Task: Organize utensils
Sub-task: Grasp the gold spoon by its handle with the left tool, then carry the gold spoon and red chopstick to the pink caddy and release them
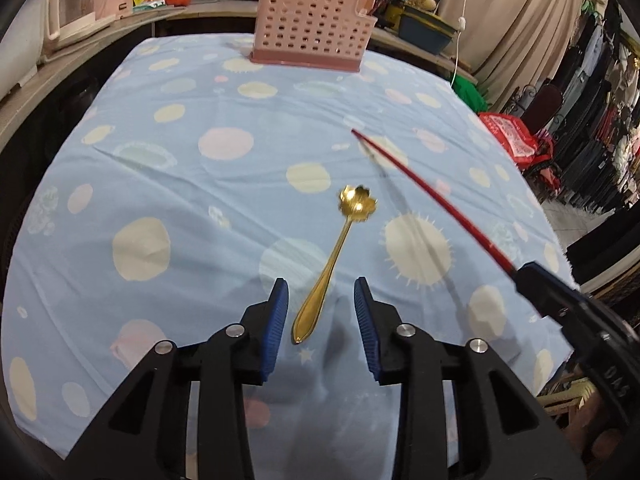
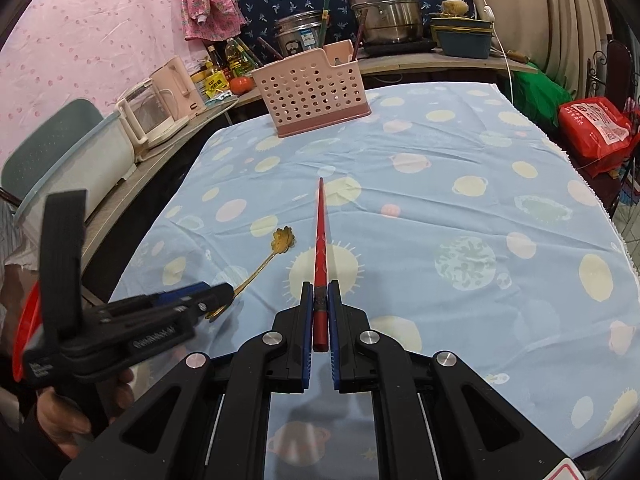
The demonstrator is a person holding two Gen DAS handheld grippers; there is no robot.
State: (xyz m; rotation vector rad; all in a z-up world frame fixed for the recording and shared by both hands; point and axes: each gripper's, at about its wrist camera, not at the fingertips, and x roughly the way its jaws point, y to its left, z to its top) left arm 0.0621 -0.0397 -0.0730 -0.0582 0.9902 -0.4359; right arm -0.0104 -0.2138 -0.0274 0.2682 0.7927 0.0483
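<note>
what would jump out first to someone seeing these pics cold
Probably the red chopstick, clamped in the right gripper and pointing out over the blue spotted tablecloth. Next, the gold flower-bowled spoon lying on the cloth, its handle between the left gripper's open jaws. At the far edge stands a pink perforated utensil holder.

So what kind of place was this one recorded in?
Probably a lived-in home kitchen or dining corner. A table under a blue spotted cloth stands by a counter crowded with steel pots, oil bottles and a pink kettle. Clothes hang along one side.
</note>
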